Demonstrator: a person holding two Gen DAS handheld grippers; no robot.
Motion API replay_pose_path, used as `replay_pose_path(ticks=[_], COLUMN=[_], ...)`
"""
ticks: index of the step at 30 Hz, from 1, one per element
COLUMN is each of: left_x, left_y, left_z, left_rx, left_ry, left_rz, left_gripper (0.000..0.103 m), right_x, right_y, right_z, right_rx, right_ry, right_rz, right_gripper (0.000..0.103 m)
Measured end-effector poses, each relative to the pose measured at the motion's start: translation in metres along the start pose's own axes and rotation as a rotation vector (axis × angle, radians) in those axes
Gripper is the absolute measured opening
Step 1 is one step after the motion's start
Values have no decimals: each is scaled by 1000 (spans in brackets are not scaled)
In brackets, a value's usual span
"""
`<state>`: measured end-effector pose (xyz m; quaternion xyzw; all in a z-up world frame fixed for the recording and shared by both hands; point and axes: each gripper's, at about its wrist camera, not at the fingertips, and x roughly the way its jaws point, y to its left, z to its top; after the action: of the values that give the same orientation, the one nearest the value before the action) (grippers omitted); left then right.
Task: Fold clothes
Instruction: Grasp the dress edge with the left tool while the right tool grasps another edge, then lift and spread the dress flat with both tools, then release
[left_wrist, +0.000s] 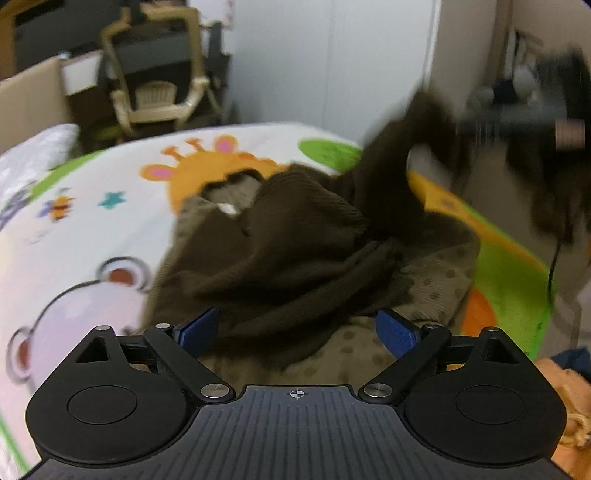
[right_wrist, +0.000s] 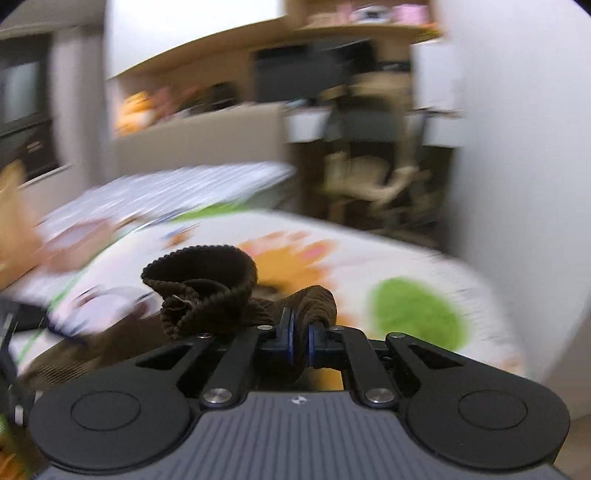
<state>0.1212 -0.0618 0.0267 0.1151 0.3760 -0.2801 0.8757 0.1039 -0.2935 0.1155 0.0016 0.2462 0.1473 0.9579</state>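
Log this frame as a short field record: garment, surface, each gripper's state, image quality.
garment: dark brown ribbed sweater, crumpled, one part lifted
surface: cartoon animal-print bed sheet
left gripper: open, over the sweater's near edge, holding nothing
right gripper: shut on a ribbed end of the sweater, raised above the bed
image quality: right wrist view heavily motion-blurred

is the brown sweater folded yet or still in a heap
Still in a heap. The brown sweater lies bunched on the bedsheet, and the right gripper is shut on a lifted ribbed part.

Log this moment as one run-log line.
left gripper: open, over brown garment | right gripper: shut on brown garment, lifting | bedsheet
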Motion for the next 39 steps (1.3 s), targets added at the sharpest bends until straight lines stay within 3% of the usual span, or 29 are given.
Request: replay_pose_path(ticks=[4,5,6,7,8,9,11,15,17,20,24,28,31,33,35,36,38,39], left_x=[45,49,53,58,57,50,35,4,-4,1,13,30,31,22,8,0,-15,-23], left_y=[0,6,12,17,25,37,62,152,201,251,290,308,314,309,295,286,269,259], left_z=[19,22,25,28,32,36,47,56,45,16,-20,-30,-29,-31,-37,-41,-52,-59], left_rx=[46,43,40,36,10,-16,-55,-221,-339,-465,-584,-612,-649,-677,-648,-638,-652,-666], left_ry=[29,22,14,7,-5,-36,-119,-268,-278,-260,-271,-270,-233,-213,-206,-202,-195,-190], left_rz=[73,64,56,48,40,56,120,357,454,537,568,615,597,550,519,511,462,419], left_gripper=[97,87,44,24,8,7,6,6,6,6,6,8,21,52,70,76,80,83], right_x=[17,25,33,41,51,60,76,113,131,154,186,235,247,230,204,191,167,157], right_y=[-42,-50,-53,-53,-54,-55,-54,-53,-54,-57,-62,-63,-69,-74,-81,-84,-87,-87], right_z=[10,11,12,13,14,15,19,36,40,45,48,36,30,29,29,28,23,20], right_rx=[64,79,88,93,94,91,70,29,21,26,19,-39,-5,24,62,73,82,82], right_ry=[6,16,24,33,39,44,41,30,30,16,20,135,216,211,199,195,188,181], right_rz=[-68,-73,-77,-80,-86,-94,-121,-171,-198,-242,-286,-339,-329,-292,-261,-257,-256,-253], right_gripper=[7,7,7,7,7,6,5,4,4,4,3,3,4,6,7,9,16,26])
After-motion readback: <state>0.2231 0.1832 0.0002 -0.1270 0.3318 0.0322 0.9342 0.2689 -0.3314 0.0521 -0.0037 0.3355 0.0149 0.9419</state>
